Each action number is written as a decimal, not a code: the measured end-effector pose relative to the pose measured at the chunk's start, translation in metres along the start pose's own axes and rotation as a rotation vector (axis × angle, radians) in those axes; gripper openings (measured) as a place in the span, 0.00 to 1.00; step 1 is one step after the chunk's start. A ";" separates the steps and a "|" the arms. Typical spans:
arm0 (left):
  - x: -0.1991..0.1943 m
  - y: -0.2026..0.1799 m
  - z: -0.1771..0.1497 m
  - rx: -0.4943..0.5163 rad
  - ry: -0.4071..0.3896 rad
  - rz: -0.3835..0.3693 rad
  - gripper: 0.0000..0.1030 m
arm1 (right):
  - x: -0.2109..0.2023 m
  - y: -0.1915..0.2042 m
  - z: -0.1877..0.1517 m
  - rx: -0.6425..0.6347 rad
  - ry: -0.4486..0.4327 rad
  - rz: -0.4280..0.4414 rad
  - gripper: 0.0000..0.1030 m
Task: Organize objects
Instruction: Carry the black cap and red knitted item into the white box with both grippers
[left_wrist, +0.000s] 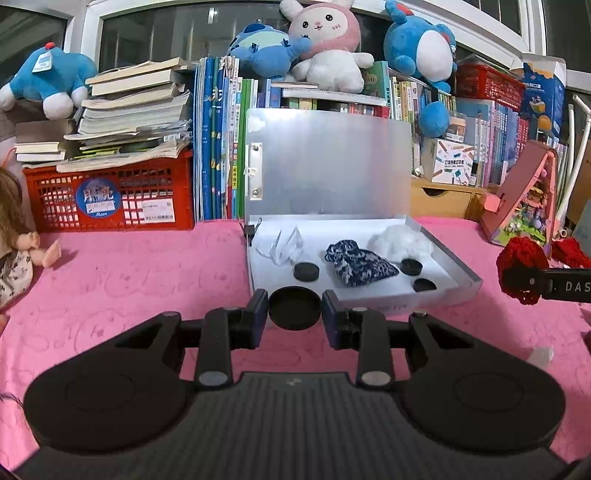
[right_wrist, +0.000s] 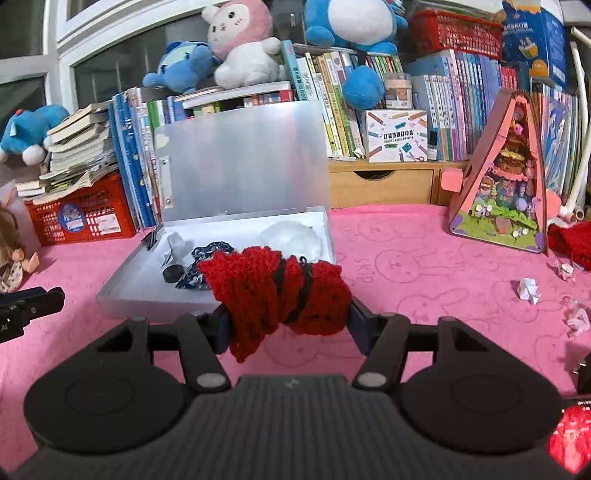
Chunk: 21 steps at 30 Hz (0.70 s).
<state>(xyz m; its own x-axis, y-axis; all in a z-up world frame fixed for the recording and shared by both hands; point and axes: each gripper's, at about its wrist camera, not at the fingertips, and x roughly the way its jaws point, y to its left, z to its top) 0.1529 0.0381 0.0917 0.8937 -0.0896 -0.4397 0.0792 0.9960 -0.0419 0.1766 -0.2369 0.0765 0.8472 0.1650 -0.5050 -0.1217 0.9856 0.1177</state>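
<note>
My left gripper (left_wrist: 294, 309) is shut on a black round lid (left_wrist: 294, 308), held just in front of the open silver box (left_wrist: 458, 273). Inside the box lie three black discs (left_wrist: 306, 272), a blue patterned pouch (left_wrist: 356, 263), a white cotton wad (left_wrist: 400, 242) and crumpled clear wrap (left_wrist: 284, 245). My right gripper (right_wrist: 286, 314) is shut on a red knitted bundle (right_wrist: 275, 291) tied with black bands, held in front of the same box (right_wrist: 122, 295). That bundle (left_wrist: 521, 267) and the right gripper's finger show at the right edge of the left wrist view.
Pink bunny-print cloth (left_wrist: 129, 280) covers the table. Behind stand a red crate (left_wrist: 107, 201) with stacked books, upright books and plush toys (left_wrist: 325, 44). A doll (left_wrist: 14, 251) sits at left. A pink triangular toy house (right_wrist: 506, 177), paper scraps (right_wrist: 528, 290) and more red knit (right_wrist: 572, 240) lie at right.
</note>
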 end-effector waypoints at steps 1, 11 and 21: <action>0.003 0.000 0.003 0.002 0.001 0.001 0.36 | 0.004 -0.002 0.002 0.008 0.005 -0.002 0.62; 0.042 -0.001 0.021 0.002 0.016 0.022 0.36 | 0.049 -0.006 0.021 0.038 0.063 -0.011 0.62; 0.092 -0.004 0.032 -0.001 0.078 0.031 0.36 | 0.095 0.007 0.031 -0.032 0.125 -0.024 0.62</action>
<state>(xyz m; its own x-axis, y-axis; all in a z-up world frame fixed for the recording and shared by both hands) 0.2489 0.0263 0.0801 0.8584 -0.0590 -0.5096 0.0518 0.9983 -0.0284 0.2727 -0.2154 0.0558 0.7789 0.1431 -0.6105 -0.1208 0.9896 0.0778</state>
